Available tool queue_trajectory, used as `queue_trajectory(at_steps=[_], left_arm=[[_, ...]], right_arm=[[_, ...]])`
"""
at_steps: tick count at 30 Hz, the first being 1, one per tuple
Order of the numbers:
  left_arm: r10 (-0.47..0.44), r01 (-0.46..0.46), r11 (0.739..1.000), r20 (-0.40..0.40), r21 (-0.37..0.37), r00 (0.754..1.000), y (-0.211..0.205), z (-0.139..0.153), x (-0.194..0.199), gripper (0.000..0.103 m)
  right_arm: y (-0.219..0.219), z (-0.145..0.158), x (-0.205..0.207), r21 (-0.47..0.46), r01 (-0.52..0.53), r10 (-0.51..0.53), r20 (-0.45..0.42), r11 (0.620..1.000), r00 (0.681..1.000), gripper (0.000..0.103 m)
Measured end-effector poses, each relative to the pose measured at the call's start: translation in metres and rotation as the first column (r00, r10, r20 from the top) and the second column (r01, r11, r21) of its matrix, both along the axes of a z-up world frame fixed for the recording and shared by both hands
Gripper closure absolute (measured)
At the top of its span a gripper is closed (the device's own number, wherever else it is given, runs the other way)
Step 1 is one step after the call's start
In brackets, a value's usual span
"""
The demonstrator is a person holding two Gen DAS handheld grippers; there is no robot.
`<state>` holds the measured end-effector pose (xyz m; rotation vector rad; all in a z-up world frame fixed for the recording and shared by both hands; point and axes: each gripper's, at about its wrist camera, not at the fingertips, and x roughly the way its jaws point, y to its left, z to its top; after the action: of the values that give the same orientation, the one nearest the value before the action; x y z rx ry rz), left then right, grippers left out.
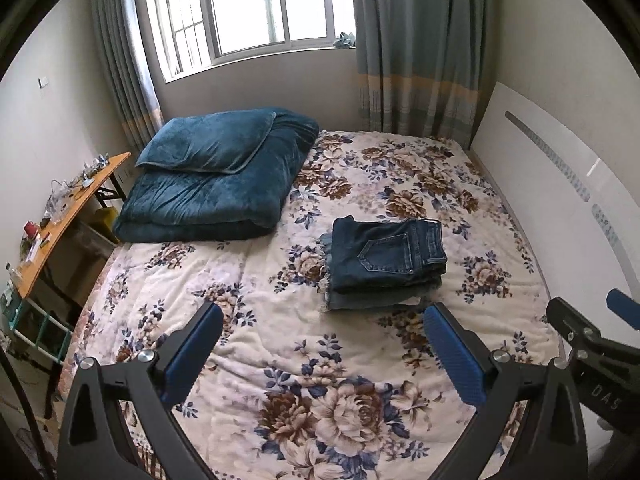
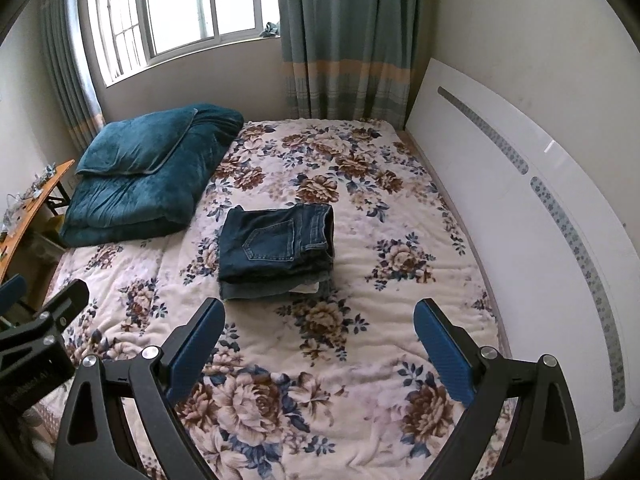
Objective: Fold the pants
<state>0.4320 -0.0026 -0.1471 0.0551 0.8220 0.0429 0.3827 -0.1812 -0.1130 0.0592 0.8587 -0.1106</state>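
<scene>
While the folded jeans [image 1: 386, 260] lie on the bed [image 1: 248, 288], both grippers' fingers [image 1: 192, 350] [image 2: 442, 350] gape apart, empty.

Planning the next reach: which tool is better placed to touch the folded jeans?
Probably the left tool: its right finger sits just short of the jeans. The right tool is open too, slightly farther back.

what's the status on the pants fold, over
Left gripper open, right gripper open, both empty above the bed. Jeans folded in a stack. Nothing in the way.

Bare bedspread [image 1: 248, 320] around pants [image 1: 386, 258]
</scene>
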Motion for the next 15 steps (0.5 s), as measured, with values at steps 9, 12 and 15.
queue_trajectory(at_steps=[9, 12, 15], left_arm=[[-0.003, 0.003, 1.000, 0.001, 0.009, 1.000, 0.0002, -0.0014, -0.0006, 0.000], [-0.004, 0.004, 1.000, 0.002, 0.014, 1.000, 0.0009, -0.0016, -0.0025, 0.000], [-0.003, 0.003, 1.000, 0.002, 0.013, 1.000, 0.0001, -0.0022, -0.0022, 0.000]], right_arm=[[-0.0003, -0.0015, -0.0024, -0.001, 0.004, -0.004, 0.004, 1.000, 1.000, 0.005], [0.0000, -0.0017, -0.0038, -0.004, 0.003, -0.003, 0.008, 1.000, 1.000, 0.005], [0.0012, -0.0016, -0.0039, -0.008, -0.001, 0.001, 0.009, 1.000, 1.000, 0.005]])
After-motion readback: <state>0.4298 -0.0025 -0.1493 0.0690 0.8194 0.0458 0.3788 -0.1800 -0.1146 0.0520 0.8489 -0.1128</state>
